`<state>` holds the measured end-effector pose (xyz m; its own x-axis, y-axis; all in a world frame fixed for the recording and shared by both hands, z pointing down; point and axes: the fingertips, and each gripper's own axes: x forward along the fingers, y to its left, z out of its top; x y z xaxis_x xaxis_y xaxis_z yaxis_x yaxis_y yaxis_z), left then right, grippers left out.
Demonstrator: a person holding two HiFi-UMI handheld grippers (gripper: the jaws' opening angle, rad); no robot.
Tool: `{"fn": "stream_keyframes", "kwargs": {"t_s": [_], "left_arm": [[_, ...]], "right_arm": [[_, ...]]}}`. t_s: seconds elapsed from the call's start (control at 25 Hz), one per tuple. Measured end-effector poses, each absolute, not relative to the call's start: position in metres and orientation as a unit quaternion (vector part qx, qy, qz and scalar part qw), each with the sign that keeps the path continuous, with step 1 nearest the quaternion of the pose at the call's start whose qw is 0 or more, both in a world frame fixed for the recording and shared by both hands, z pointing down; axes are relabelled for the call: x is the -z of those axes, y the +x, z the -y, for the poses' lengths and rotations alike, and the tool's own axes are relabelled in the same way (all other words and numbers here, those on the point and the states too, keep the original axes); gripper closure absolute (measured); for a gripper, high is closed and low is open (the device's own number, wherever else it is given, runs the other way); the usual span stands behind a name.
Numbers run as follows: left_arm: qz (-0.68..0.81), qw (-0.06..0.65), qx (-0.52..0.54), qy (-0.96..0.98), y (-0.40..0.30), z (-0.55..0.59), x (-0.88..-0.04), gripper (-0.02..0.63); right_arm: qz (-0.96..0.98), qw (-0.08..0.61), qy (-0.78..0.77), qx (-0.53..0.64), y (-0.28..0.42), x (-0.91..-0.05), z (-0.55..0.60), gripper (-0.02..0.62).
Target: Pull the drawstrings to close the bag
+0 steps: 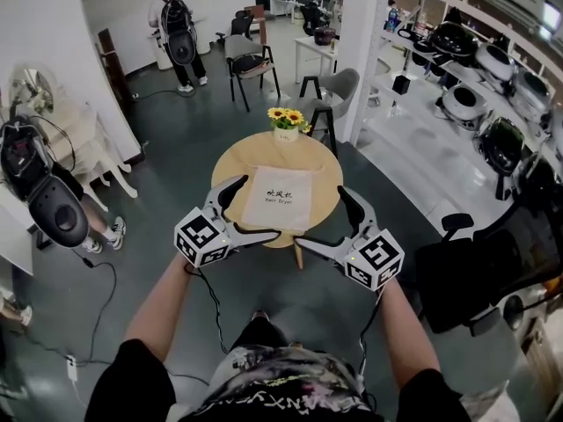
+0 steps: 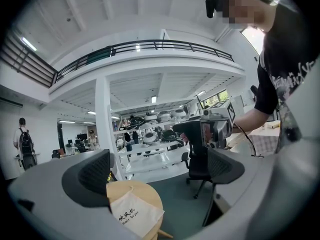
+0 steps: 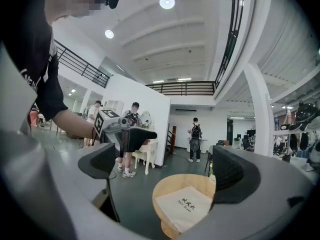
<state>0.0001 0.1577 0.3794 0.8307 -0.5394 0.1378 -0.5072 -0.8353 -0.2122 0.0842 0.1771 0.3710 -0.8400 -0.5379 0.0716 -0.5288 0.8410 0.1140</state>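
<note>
The bag (image 1: 280, 197) is matt, off-white cloth on a table (image 1: 230, 161) of smooth pale wood. The left gripper (image 1: 261, 207) and right gripper (image 1: 319, 215) are matt grey plastic with dark, finely textured pads (image 2: 94, 171). The floor (image 1: 176, 192) has a dull sheen.

Bright overhead lighting; fisheye edges; sharp focus.

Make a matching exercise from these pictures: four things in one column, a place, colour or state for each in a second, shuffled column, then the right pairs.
Column one
1. bag
2. sunflowers
3. left gripper
4. table

Column two
A. round, light wood
B. jaws apart, holding nothing
C. lies flat in the middle of the table
D. stand at the table's far edge

Pairs: 1-C, 2-D, 3-B, 4-A
</note>
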Motion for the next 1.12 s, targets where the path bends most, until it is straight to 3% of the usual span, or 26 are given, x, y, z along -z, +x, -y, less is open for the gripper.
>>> {"fn": "stream_keyframes", "kwargs": {"t_s": [1.12], "left_arm": [[-0.280, 0.069, 0.090, -0.953, -0.018, -0.022, -0.420, 0.018]], "right_arm": [[0.957, 0.065, 0.281, 0.037, 0.067, -0.410, -0.045, 0.011]]}}
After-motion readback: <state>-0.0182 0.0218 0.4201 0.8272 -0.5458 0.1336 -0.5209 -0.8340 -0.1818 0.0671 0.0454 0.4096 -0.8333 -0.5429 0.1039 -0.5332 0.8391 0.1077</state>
